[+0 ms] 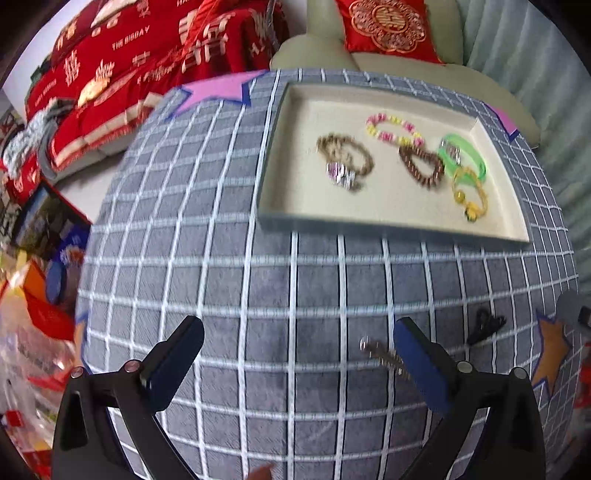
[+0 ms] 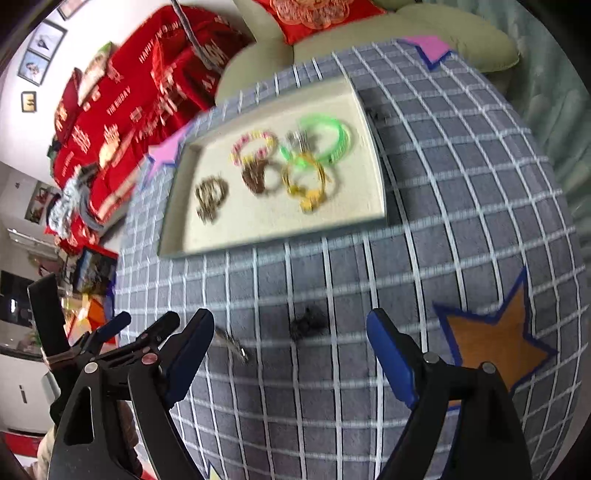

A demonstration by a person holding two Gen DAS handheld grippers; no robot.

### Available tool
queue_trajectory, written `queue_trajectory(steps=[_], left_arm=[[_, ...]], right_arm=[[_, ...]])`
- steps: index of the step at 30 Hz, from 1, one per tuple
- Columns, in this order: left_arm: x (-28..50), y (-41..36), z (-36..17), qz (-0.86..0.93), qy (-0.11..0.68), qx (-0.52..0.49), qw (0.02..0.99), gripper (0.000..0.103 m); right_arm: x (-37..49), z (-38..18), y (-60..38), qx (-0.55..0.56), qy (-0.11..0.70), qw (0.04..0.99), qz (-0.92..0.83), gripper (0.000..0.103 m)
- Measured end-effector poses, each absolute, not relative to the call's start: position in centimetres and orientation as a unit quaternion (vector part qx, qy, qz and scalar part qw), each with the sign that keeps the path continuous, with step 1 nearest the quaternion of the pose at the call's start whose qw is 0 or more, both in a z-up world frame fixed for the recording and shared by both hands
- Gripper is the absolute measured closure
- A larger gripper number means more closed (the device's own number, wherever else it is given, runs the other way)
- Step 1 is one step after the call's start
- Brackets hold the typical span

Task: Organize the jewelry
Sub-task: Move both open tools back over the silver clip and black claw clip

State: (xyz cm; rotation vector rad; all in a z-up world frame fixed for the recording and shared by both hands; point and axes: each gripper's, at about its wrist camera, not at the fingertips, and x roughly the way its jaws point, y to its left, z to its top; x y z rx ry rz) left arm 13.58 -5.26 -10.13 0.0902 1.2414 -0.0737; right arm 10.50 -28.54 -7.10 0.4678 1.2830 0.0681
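Both grippers hover over the grey grid-patterned tabletop (image 1: 295, 288), jaws apart and empty: left gripper (image 1: 297, 354), right gripper (image 2: 290, 350). The shallow cream rectangular tray (image 1: 369, 225) holds 5 bracelets, including a green plastic bangle (image 1: 463, 157). A brown beaded chain (image 1: 380, 354) and a small black clip (image 1: 484, 328) lie on the tabletop outside the tray.

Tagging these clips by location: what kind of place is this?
Probably a home living room: a pale sofa with a red embroidered cushion, framed pictures on the wall, and a grid-patterned tablecloth under the jewelry tray.
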Motion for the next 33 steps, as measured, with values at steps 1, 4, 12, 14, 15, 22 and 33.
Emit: queue_trajectory(steps=[1,4,12,14,15,22,33], left_arm=[[13.2,-5.1,-10.5,-0.034,0.587,0.036,0.808,0.0],[12.5,-4.9,-11.7,-0.031,0.606,0.017,0.794,0.0],[11.7,-5.9,-13.8,-0.029,0.635,-0.037,0.771,0.0],[11.5,-6.3,-14.1,-0.022,0.636,-0.041,0.77,0.0],[11.5,-6.5,-14.3,-0.019,0.636,-0.042,0.771,0.0],[11.2,-8.4,-15.5,0.003,0.628,-0.006,0.778,0.0],[12.6,-9.1,-15.5,0.006,0.613,0.027,0.79,0.0]], right_arm=[[10.2,-7.5,-28.5,0.214,0.601,0.77,0.029,0.016],[9.3,-8.6,-28.8,0.218,0.618,0.756,0.016,0.016],[7.8,-10.4,-29.8,0.244,0.631,0.736,-0.03,0.016],[7.8,-10.7,-30.0,0.253,0.63,0.733,-0.036,0.016],[7.9,-10.8,-30.0,0.256,0.63,0.732,-0.039,0.016],[9.2,-11.2,-29.5,0.272,0.623,0.732,-0.042,0.016],[10.9,-13.1,-27.5,0.277,0.634,0.721,-0.046,0.016]])
